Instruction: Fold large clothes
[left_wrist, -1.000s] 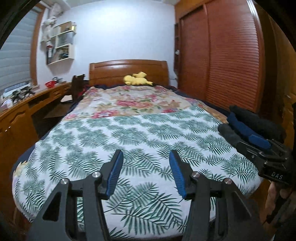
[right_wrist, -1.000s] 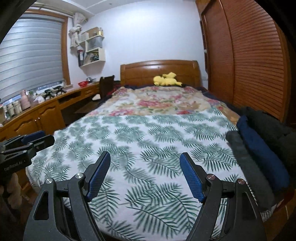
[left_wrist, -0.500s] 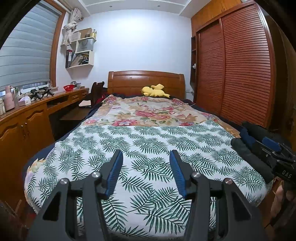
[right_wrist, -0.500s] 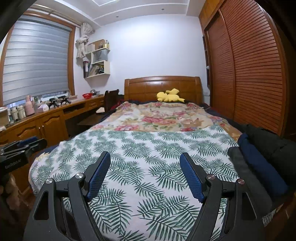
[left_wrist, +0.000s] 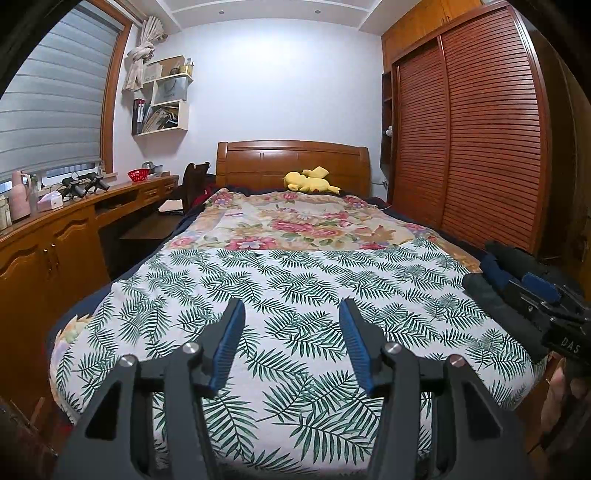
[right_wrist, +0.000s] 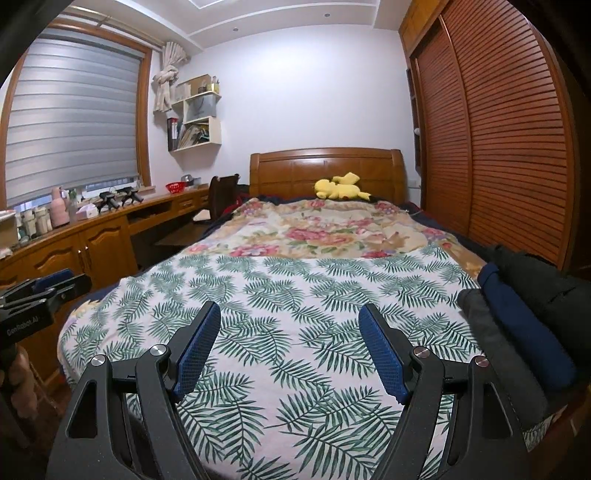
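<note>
Leaf-print cotton bedspread (right_wrist: 295, 295), rolled dark clothes (right_wrist: 517, 325)

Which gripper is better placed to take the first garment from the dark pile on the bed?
Probably the right gripper: the dark clothes pile lies at the bed's right edge, just beside it. The left gripper is open too, but farther away.

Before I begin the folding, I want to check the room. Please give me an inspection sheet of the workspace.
Surface: leaf-print cover on the bed, lying flat.
Job's things: dark clothes lined up along the bed's right edge, black, navy and grey.
Clutter: yellow plush toy by the headboard.
Grippers: left tool open, holding nothing; right tool open, holding nothing.
Cables: nothing seen.
Surroundings: wooden desk on the left, louvred wardrobe on the right.
</note>
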